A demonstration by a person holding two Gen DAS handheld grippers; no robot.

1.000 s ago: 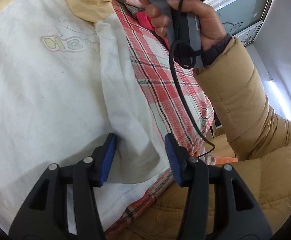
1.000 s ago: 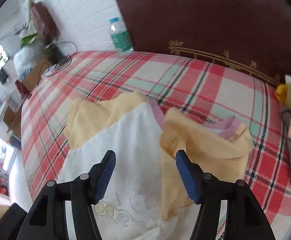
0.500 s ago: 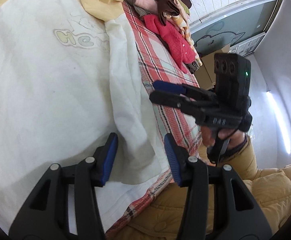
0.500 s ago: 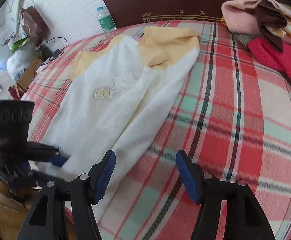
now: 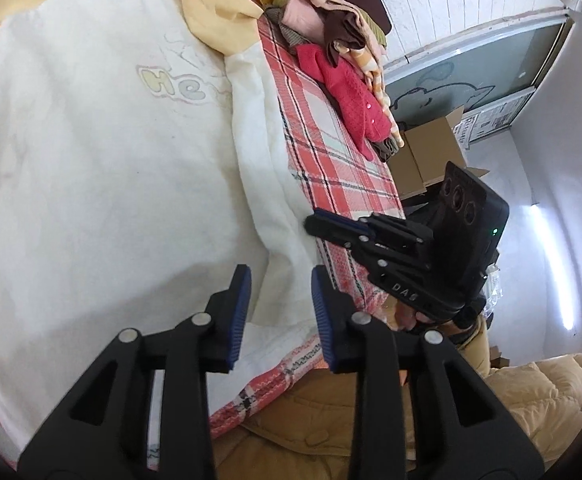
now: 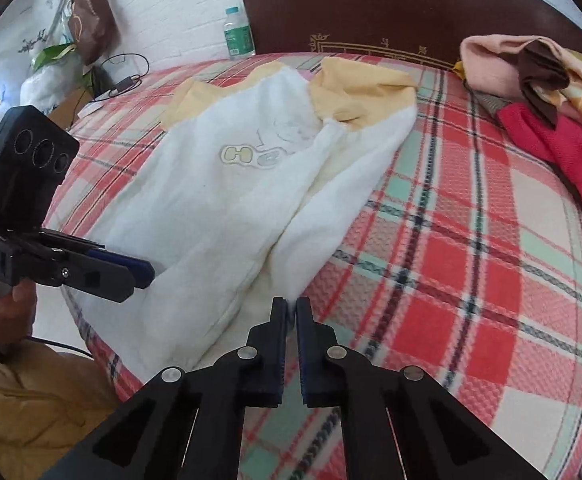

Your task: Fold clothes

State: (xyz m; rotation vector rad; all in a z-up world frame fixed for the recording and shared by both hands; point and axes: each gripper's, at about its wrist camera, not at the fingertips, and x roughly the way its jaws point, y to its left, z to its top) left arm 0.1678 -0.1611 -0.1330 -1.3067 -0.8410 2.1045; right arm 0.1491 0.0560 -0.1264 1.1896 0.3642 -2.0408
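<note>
White-and-yellow shirt (image 6: 227, 184): spread flat on plaid bedspread (image 6: 471, 264), front up, yellow sleeves toward headboard (image 6: 391, 4), pale "He.." lettering on chest; right side folded in over body, forming a long ridge down to the hem.
Shirt hem: at near bed edge, close to person's tan puffer jacket (image 5: 539, 396).
Left gripper (image 5: 278, 292): fingers spread apart, blue pads either side of a hem fold, hovering just above cloth; contact not clear.
Right gripper (image 6: 291, 312): fingers pressed nearly together with a thin slit between; tips at lower end of folded ridge, white cloth seemingly pinched between pads, hard to confirm. From left wrist view, tip resting on shirt's right edge near bedspread.
Clothes pile (image 6: 539, 92): pink, brown, striped and red knit items heaped at right of bed near headboard, well apart from shirt.
Water bottle (image 6: 238, 34): upright beside headboard, against white wall.
Cardboard box (image 5: 431, 152): on floor beyond bed's far side.
Brown bag (image 6: 93, 20): hanging on wall at left, above a plant.
</note>
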